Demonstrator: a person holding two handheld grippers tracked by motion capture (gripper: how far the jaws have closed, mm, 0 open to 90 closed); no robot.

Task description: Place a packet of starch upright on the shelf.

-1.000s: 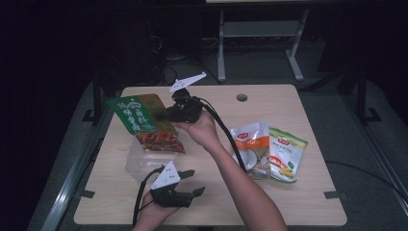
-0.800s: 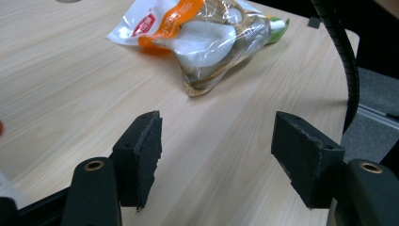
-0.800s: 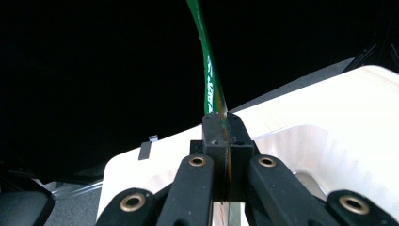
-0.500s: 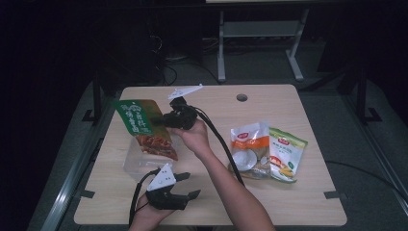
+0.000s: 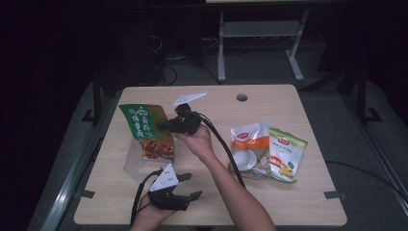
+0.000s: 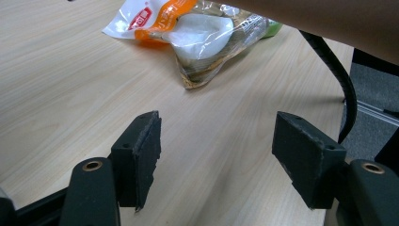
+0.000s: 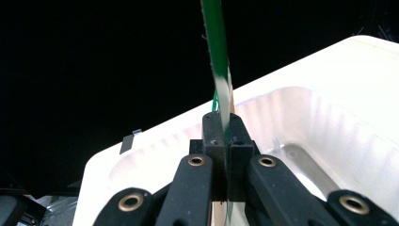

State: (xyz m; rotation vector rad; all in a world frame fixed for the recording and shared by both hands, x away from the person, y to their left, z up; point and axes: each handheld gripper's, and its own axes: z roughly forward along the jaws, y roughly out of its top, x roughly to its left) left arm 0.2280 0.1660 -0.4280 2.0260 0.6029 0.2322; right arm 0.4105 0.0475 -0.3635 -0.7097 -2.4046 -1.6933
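My right gripper (image 5: 162, 127) is shut on the edge of a green snack bag (image 5: 144, 129) with red-brown food printed on its lower half. The bag hangs over a clear plastic tray (image 5: 131, 165) at the table's left. In the right gripper view the jaws (image 7: 225, 136) pinch the bag's thin green edge (image 7: 217, 47), with the white-looking tray (image 7: 329, 117) just beyond. My left gripper (image 5: 191, 186) rests near the front edge, open, with nothing between its pads (image 6: 141, 155); bare tabletop lies between them.
An orange-and-white bag (image 5: 248, 147) and a green-and-yellow bag (image 5: 287, 154) lie side by side at the right; the orange one lies ahead of the left gripper (image 6: 188, 33). The right gripper's black cable (image 5: 223, 147) trails along the forearm. A round hole (image 5: 242, 97) sits near the far edge.
The right hand has lowered the green bag toward the tray, and the bag's lower end now sits down in it. The left gripper has stayed in place.
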